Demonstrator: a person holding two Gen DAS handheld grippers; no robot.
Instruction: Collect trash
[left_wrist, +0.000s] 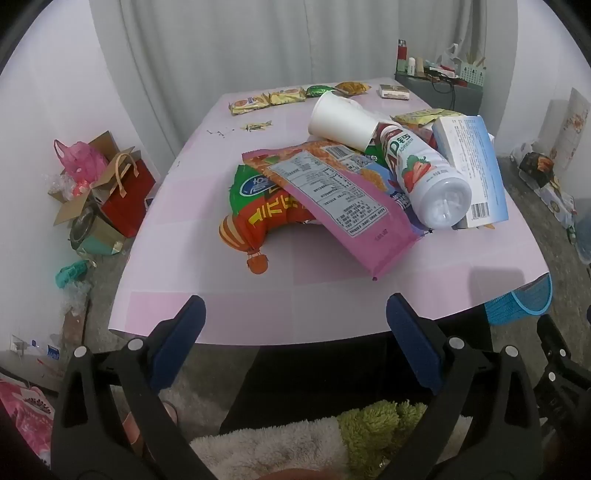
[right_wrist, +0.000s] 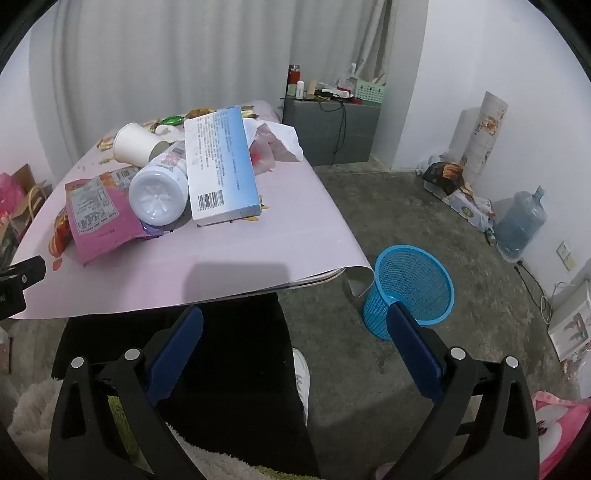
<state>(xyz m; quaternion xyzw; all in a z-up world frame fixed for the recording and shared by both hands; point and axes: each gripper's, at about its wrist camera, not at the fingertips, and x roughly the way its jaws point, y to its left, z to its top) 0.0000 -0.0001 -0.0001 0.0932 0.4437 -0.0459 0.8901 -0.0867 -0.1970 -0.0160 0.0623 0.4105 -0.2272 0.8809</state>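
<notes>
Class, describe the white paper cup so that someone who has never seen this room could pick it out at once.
Start at the pink table and find the pile of trash on it. At the far side of the pile, the paper cup lies on its side, mouth against the neck of the strawberry drink bottle. It is the only plain white, unprinted item there.

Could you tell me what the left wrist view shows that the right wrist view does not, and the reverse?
Only the left wrist view shows the red gift bag and pink plastic bag on the floor, plus the orange balloon-print snack bag. Only the right wrist view shows the blue water jug by the wall and the inside of the blue basket, which holds nothing visible. Both show the pink table, paper cup, white bottle, blue-and-white box and pink snack bag. Both grippers, left and right, have open fingers holding nothing.
</notes>
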